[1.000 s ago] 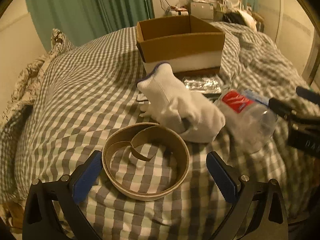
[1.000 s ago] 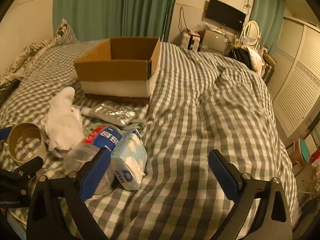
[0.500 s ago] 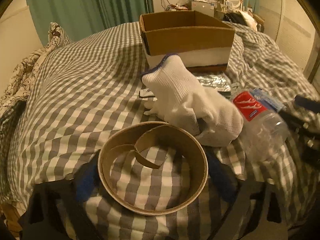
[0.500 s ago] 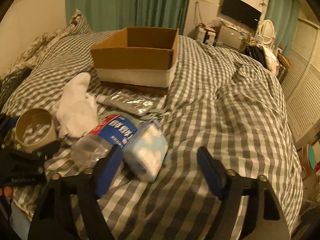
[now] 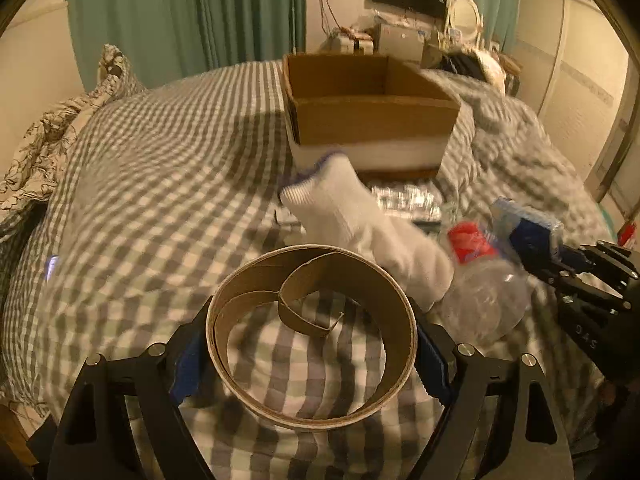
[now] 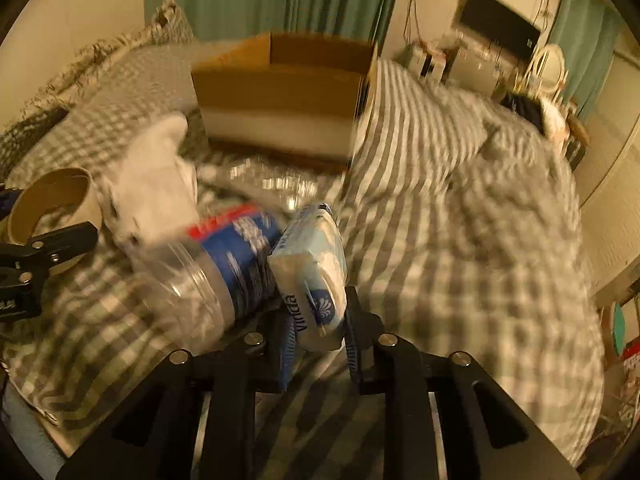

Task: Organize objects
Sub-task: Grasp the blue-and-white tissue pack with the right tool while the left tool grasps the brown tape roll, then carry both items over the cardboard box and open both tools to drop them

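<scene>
While right jaws close on tissue pack [image 6: 316, 264] | left jaws clamp cardboard ring [image 5: 312, 356], fully seen left-view only

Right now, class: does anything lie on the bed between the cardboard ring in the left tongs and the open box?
Yes. The white glove lies between the cardboard ring, which the left tongs grip, and the box. The ring would likely have to be lifted over it.

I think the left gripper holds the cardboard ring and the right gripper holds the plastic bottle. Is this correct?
Not quite. The right gripper is closing on the tissue pack, not the plastic bottle beside it, as the right wrist view shows. The left gripper does hold the cardboard ring.
</scene>
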{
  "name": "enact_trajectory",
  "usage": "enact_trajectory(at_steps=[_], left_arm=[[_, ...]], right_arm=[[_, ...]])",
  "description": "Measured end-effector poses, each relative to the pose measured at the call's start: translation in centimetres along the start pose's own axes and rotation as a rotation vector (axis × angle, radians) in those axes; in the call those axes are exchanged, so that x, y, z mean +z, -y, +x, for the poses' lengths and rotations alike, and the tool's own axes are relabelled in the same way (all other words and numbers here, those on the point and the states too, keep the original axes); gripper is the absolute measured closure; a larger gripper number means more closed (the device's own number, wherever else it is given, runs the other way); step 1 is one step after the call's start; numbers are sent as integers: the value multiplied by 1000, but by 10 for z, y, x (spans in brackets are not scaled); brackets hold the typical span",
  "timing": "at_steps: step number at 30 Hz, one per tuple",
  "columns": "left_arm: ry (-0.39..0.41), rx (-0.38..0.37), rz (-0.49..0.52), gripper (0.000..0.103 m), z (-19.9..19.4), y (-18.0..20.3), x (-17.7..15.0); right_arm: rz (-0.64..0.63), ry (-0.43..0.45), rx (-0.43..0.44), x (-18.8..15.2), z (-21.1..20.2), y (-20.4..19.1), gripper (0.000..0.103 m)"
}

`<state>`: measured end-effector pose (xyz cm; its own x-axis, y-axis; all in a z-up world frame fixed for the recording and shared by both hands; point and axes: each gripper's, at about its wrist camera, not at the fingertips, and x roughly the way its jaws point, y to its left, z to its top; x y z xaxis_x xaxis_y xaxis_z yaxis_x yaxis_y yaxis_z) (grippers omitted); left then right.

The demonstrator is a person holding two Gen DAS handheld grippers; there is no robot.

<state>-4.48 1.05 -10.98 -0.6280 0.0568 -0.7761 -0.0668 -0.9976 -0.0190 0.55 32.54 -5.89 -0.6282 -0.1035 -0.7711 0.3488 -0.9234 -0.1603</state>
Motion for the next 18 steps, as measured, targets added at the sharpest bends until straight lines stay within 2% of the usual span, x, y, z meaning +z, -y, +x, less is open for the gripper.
enact_trajectory(at_steps=[5, 10, 15, 18], left_arm=[[89, -39, -52, 16, -32, -8, 27], [207, -51, -72, 16, -57, -12, 77], [254, -51, -71, 16, -44, -7, 133], [271, 21, -62, 16, -25, -1, 166]], right_arm=[[-4, 132, -18, 27, -49, 5, 83], [-35, 228, -5, 68, -79, 5, 83], [-64, 298, 29, 119, -82, 6, 83], [-65, 324, 46, 151, -72, 6, 83]])
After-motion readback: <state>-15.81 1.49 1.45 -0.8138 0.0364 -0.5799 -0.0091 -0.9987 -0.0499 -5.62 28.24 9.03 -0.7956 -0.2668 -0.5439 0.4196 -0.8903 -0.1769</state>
